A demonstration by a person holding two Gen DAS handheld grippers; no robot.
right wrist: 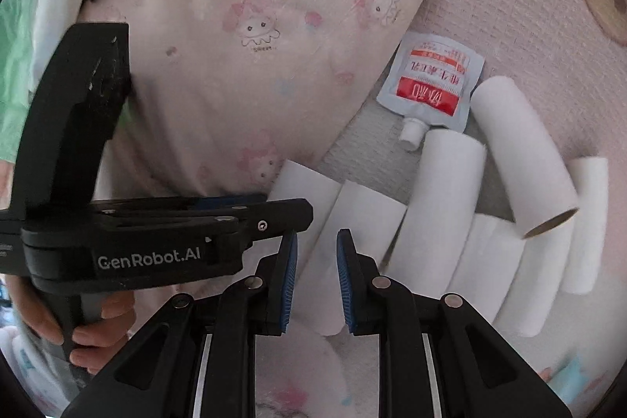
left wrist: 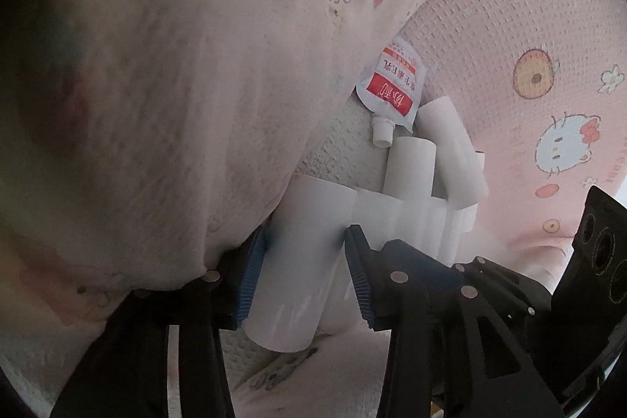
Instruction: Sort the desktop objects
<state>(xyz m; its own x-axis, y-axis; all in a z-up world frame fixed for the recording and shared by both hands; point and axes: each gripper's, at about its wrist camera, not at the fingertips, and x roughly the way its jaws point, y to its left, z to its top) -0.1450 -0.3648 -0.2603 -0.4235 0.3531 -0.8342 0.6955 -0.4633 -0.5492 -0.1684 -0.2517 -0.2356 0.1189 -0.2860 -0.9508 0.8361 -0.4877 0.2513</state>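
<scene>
Your left gripper (left wrist: 305,273) stands spread around a white tube (left wrist: 298,261) at lower centre, pads apparently clear — likely just set beside the row. Right gripper (right wrist: 316,277) nearly closed, empty.

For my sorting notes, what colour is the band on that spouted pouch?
Red, with white lettering, on the pale pouch; the right wrist view shows it best.

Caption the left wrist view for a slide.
Left gripper open astride a white paper tube, beside pink cartoon-print fabric.
</scene>
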